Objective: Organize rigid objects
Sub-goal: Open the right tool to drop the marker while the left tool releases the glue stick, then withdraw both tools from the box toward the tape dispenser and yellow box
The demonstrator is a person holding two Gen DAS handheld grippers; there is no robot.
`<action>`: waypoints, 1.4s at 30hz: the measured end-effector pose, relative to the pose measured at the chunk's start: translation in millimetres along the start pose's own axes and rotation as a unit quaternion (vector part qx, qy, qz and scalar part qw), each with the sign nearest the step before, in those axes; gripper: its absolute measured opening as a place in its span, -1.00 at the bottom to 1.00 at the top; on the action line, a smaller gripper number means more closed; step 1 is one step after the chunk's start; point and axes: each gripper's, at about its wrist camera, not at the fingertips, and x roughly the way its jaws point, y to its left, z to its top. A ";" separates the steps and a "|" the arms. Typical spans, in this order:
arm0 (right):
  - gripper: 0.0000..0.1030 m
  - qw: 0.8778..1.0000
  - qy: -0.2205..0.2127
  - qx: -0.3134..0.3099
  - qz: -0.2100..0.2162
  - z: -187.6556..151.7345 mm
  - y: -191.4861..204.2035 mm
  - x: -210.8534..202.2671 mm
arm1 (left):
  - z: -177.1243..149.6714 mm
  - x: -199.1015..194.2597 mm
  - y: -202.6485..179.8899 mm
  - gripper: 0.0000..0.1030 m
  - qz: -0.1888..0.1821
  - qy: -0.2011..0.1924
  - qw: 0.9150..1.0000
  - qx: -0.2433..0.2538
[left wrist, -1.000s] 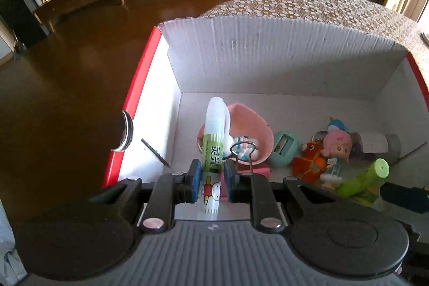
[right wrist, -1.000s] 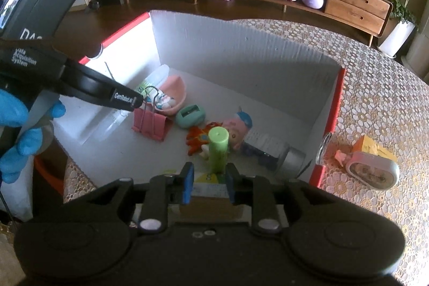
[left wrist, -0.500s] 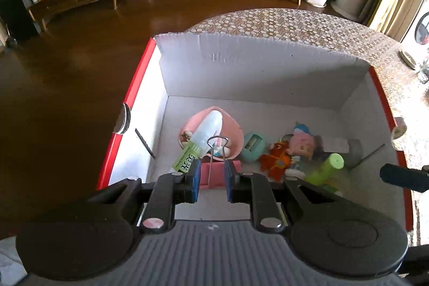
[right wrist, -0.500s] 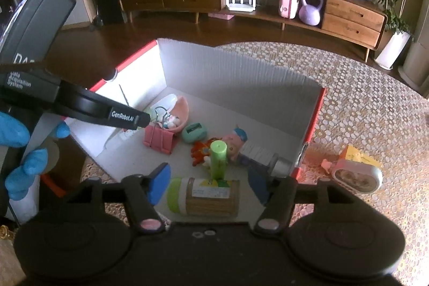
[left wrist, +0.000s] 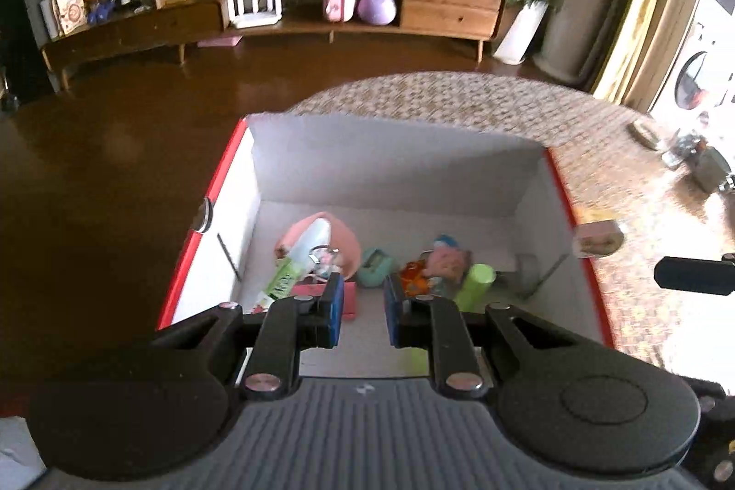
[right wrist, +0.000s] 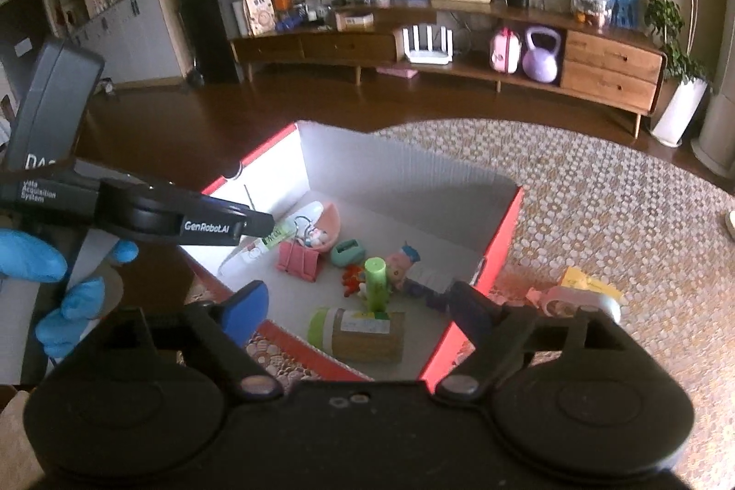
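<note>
You are holding both grippers empty above the white cardboard box [right wrist: 404,187]: the left gripper [left wrist: 363,308] parted a little with nothing between its pads, the right gripper [right wrist: 353,306] spread wide. The glue stick [left wrist: 298,260] is lying tilted against the pink bowl [left wrist: 342,235], and the cork-wrapped jar [right wrist: 363,334] is resting on its side at the near wall. The pink-and-yellow toy [right wrist: 581,297] is sitting on the desk [right wrist: 620,223] just outside the red rim; reaching low for it, you are risking clipping that rim and shifting the box.
</note>
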 end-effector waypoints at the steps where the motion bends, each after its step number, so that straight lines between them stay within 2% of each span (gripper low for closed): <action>1: 0.70 1.000 -0.003 -0.001 0.002 -1.2 -1.6 -4.4 | -1.2 -3.8 -2.7 -0.65 -0.002 -0.005 1.000 0.001; 9: 0.82 1.000 -0.028 0.004 0.010 -15.2 -17.4 -40.0 | -15.2 -35.7 -32.5 -0.65 -0.017 -0.041 0.999 0.015; 12: 0.84 0.999 -0.035 0.003 0.008 -25.9 -27.4 -55.8 | -23.8 -45.5 -51.9 -0.65 0.009 -0.056 0.998 0.030; 17: 0.85 0.999 -0.041 0.006 -0.004 -47.2 -46.8 -78.7 | -39.7 -57.3 -81.5 -0.65 0.007 -0.073 0.996 0.051; 19: 0.85 0.999 -0.045 0.005 -0.010 -55.2 -53.8 -87.4 | -45.6 -61.0 -93.3 -0.52 -0.011 -0.077 0.996 0.048; 20: 0.85 0.999 -0.048 0.003 -0.015 -59.5 -57.9 -92.3 | -47.8 -61.8 -98.4 -0.28 -0.021 -0.078 0.996 0.046; 21: 0.86 0.999 -0.050 0.003 -0.018 -62.9 -61.8 -96.0 | -50.4 -62.7 -104.7 0.14 -0.030 -0.083 0.995 0.043; 23: 0.86 0.998 -0.052 0.008 -0.024 -69.6 -72.8 -104.4 | -56.5 -65.1 -118.0 0.49 -0.040 -0.106 0.993 0.041; 25: 0.86 0.998 -0.054 0.013 -0.033 -75.3 -83.5 -110.9 | -59.9 -65.6 -132.4 0.49 -0.049 -0.119 0.990 0.054; 27: 0.86 0.998 -0.053 0.021 -0.040 -77.9 -96.5 -115.7 | -60.8 -62.0 -147.2 0.49 -0.063 -0.115 0.989 0.063; 33: 0.86 0.996 -0.046 0.047 -0.065 -81.2 -135.8 -118.3 | -63.5 -46.1 -183.0 0.60 -0.086 -0.116 0.988 0.048; 38: 0.86 0.994 -0.039 0.062 -0.075 -80.1 -166.3 -113.7 | -63.7 -27.0 -205.0 0.60 -0.086 -0.117 0.989 0.042; 42: 0.86 0.994 -0.032 0.075 -0.077 -75.1 -188.3 -106.8 | -62.6 -7.4 -219.9 0.68 -0.080 -0.112 0.990 0.044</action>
